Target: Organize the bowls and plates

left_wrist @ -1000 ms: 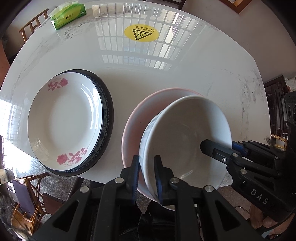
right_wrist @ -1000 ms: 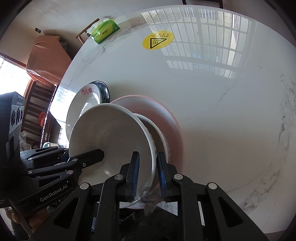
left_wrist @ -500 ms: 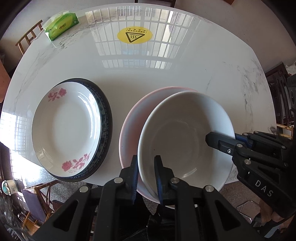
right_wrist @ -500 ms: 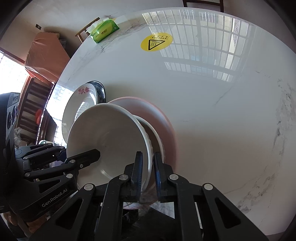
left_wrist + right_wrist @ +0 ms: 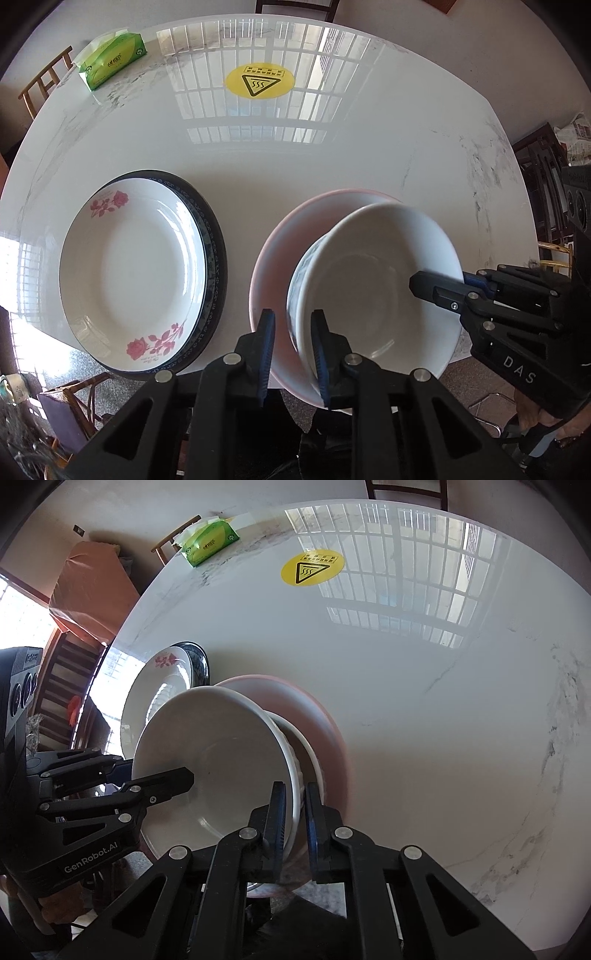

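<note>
A white bowl (image 5: 376, 295) with a blue pattern on its outer wall is tilted over a pink plate (image 5: 280, 251) at the table's near edge. My right gripper (image 5: 294, 812) is shut on the white bowl's (image 5: 221, 760) right rim. My left gripper (image 5: 292, 347) straddles the near left rim; its jaws are opening, and the left pad stands off the wall. In the right wrist view a second white rim (image 5: 312, 749) shows under the bowl on the pink plate (image 5: 328, 734). To the left, a white rose-patterned plate (image 5: 129, 273) lies on a dark blue-rimmed plate (image 5: 218, 258).
The white marble table (image 5: 258, 155) carries a round yellow warning sticker (image 5: 259, 82) at the far middle and a green tissue pack (image 5: 110, 62) at the far left. Wooden chairs stand around the table, and dark furniture (image 5: 543, 162) is at the right.
The right gripper's jaws have closed onto the bowl's rim. The left gripper's jaws have widened. The bowl has tipped, its left side lifted so the patterned outer wall shows.
</note>
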The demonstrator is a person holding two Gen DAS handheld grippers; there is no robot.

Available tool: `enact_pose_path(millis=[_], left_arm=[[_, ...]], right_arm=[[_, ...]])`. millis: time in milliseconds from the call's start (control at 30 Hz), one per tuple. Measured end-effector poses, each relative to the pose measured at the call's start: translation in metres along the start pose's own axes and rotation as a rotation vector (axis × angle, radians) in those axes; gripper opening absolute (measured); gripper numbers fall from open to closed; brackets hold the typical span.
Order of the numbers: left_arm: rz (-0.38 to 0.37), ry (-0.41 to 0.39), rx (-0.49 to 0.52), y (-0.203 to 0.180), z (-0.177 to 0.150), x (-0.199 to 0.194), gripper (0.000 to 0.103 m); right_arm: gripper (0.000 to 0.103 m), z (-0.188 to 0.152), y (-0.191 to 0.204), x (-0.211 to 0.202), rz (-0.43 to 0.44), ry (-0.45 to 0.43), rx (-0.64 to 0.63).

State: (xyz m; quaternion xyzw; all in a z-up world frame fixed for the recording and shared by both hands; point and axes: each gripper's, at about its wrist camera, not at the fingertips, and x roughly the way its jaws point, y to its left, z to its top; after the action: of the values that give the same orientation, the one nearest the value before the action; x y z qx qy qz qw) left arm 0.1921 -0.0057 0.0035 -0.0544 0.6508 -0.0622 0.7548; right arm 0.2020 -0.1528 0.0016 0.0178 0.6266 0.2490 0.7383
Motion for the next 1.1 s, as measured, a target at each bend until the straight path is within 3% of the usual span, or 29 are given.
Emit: enact_pose_path(millis=[300,667,867,1100], left_arm=[[-0.015,-0.009,-0.009,0.006,-0.004,-0.006,0.02],[-0.016,-0.018,-0.017,0.008,-0.007,-0.011,0.02],[-0.047,-0.02,-0.033,0.014,-0.012,-0.014,0.02],[-0.057,-0.02,-0.037,0.016,-0.014,-0.015,0.021]], right_arm=[[0.01,0.001,0.004,-0.005,-0.029,-0.009,-0.018],[0.017,0.001,-0.004,-0.012,-0.002,-0.027,0.014],[0.017,-0.001,-0.012,-0.026,0.025,-0.104,0.033],[0.007,-0.011,-0.004,-0.035,0.017,-0.179,-0.022]])
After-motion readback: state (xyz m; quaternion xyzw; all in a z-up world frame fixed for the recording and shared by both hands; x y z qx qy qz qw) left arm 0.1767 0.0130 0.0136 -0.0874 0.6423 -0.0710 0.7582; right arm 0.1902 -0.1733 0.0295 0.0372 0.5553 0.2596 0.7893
